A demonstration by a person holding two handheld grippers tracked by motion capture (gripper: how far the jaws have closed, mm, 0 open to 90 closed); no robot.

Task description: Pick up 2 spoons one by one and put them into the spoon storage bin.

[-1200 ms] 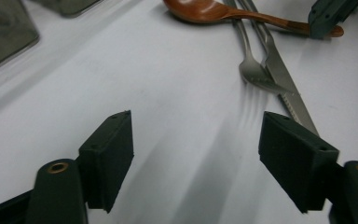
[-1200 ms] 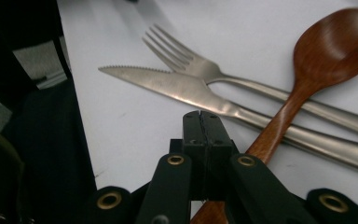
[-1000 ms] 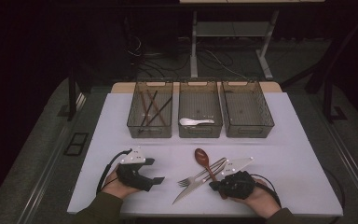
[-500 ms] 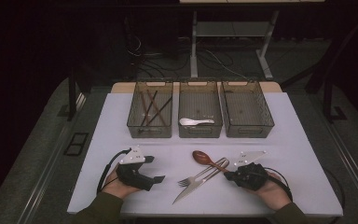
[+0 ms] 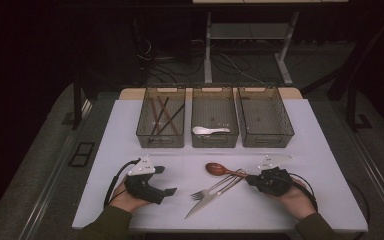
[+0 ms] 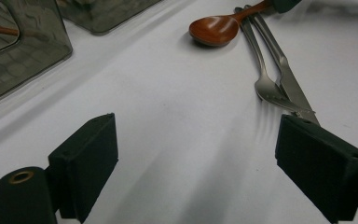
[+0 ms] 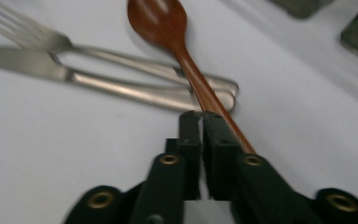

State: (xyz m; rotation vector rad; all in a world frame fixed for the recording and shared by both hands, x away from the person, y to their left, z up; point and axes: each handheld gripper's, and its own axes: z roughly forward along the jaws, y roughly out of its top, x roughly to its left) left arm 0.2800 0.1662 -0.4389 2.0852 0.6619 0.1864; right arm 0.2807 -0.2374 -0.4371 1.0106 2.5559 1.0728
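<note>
The right gripper's point(image 7: 200, 116) fingers point(image 7: 189, 135) had just begun parting to a narrow slit beside the wooden spoon's point(image 7: 161, 21) handle, gripping nothing, after sliding off the fork point(image 5: 215, 189) and knife point(image 5: 211, 200); the left gripper point(image 5: 166, 181) rested wide open, empty.

High view overhead, facing forward-down; both gripper views low, close, sharing wooden spoon point(image 6: 214, 30) on table point(image 5: 325, 150)
</note>
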